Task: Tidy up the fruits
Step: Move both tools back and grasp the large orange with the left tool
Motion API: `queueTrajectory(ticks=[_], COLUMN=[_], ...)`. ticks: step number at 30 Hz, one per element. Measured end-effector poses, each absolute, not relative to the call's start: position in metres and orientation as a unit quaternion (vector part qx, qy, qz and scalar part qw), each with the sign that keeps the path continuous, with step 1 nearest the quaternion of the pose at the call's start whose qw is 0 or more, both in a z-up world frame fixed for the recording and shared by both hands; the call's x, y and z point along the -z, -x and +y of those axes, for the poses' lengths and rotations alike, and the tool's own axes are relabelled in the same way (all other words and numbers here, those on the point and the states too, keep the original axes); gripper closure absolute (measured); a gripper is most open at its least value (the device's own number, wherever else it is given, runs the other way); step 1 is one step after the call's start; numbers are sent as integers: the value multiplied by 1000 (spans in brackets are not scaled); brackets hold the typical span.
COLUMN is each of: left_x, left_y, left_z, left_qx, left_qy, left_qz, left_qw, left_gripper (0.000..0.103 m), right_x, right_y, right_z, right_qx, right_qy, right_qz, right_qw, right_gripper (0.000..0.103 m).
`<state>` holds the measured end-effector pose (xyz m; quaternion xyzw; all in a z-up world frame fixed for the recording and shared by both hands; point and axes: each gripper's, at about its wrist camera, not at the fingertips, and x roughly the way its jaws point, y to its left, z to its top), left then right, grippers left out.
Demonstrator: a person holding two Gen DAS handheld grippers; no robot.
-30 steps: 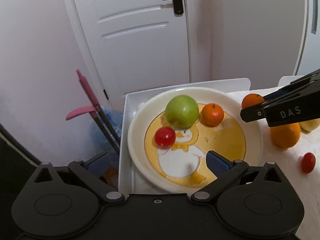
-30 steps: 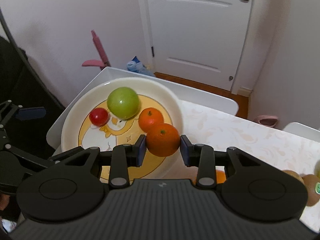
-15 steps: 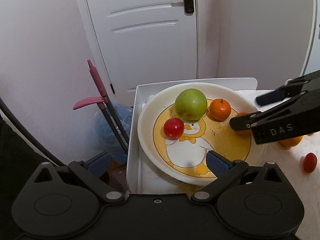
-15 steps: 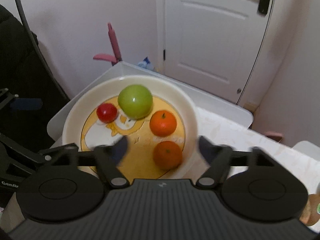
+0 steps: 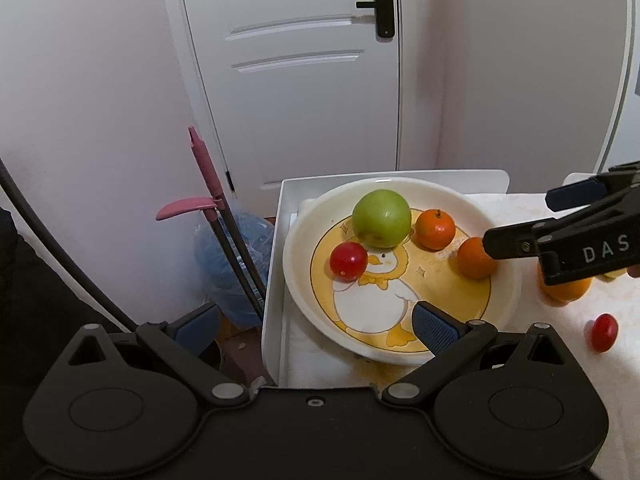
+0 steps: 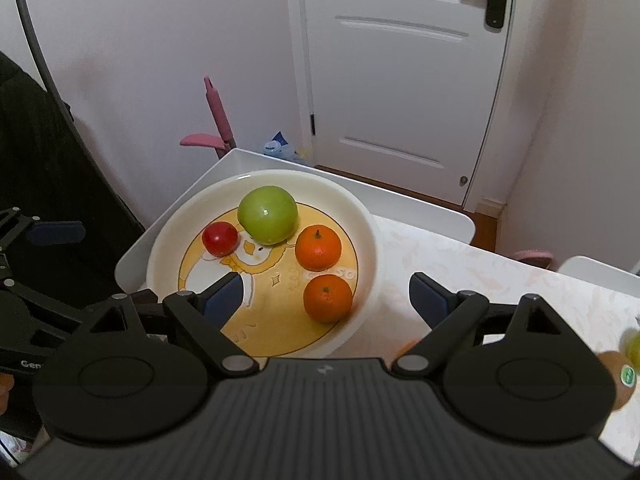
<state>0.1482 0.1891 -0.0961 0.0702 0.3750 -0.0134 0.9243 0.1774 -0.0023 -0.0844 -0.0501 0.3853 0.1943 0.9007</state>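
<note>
While both grippers stand spread wide and empty, the right gripper (image 6: 324, 294) hovers over the duck-print plate (image 6: 368, 216). A green apple (image 6: 268, 214), tomato (image 6: 219, 239) and two tangerines (nearer one (image 6: 327, 298)) sit inside; the left gripper (image 5: 316, 326) waits at the rim.

kiwi (image 6: 624, 376) edge-cropped, large orange (image 5: 566, 292) partly behind right hand-held gripper (image 5: 520, 224)
</note>
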Motion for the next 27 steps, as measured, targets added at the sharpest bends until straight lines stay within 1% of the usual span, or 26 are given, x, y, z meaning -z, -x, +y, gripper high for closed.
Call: queueTrajectory(ticks=[14,27], left_x=[69,55], left_y=[-135,-108], left_z=[172,127], left_qx=[46,30], left_qy=[-62,-57], left_qz=[353,339], left_qw=[932,939], left_gripper=[0,0], right_x=[49,56], right_y=[-132,-105], right_z=[-55,-146], right_qx=[-135,-119], right_qy=[23,14], right_qz=[365,367], right_qw=[921,922], right_gripper=[0,0])
